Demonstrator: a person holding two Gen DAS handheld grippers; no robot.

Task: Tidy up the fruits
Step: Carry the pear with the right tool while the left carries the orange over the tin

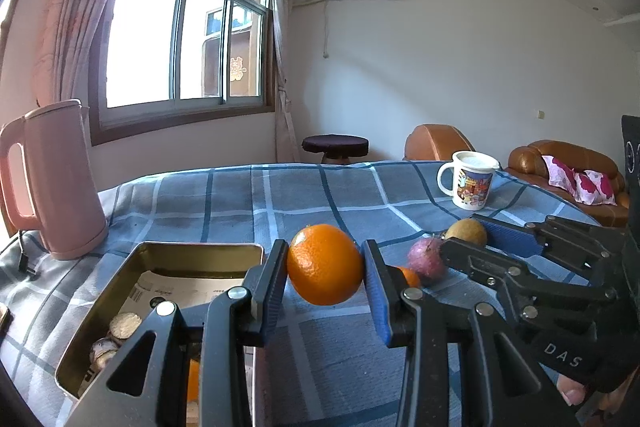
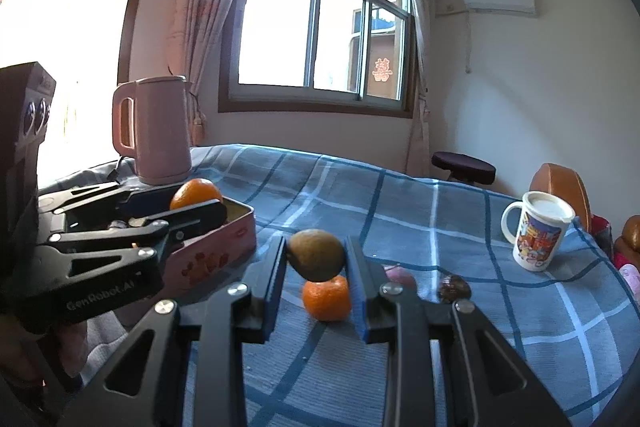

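Note:
My left gripper [image 1: 325, 255] is shut on a large orange [image 1: 324, 267], held just right of an open tin box [image 1: 160, 247]. The right wrist view shows that gripper [image 2: 196, 201] with the orange [image 2: 196, 191] over the box's pink wall [image 2: 224, 247]. My right gripper [image 2: 316, 247] is shut on a brownish-green fruit [image 2: 316, 257], lifted above a small orange [image 2: 327, 298] lying on the cloth. The left wrist view shows the right gripper [image 1: 464, 233] holding that fruit [image 1: 469, 230] beside a purple fruit [image 1: 426, 261].
A pink kettle [image 1: 52, 179] stands at the table's back left and a printed mug [image 1: 470, 185] at the back right. A dark round fruit [image 2: 454, 287] lies right of my right fingers. The tin holds paper and some round items. Brown sofas stand behind the table.

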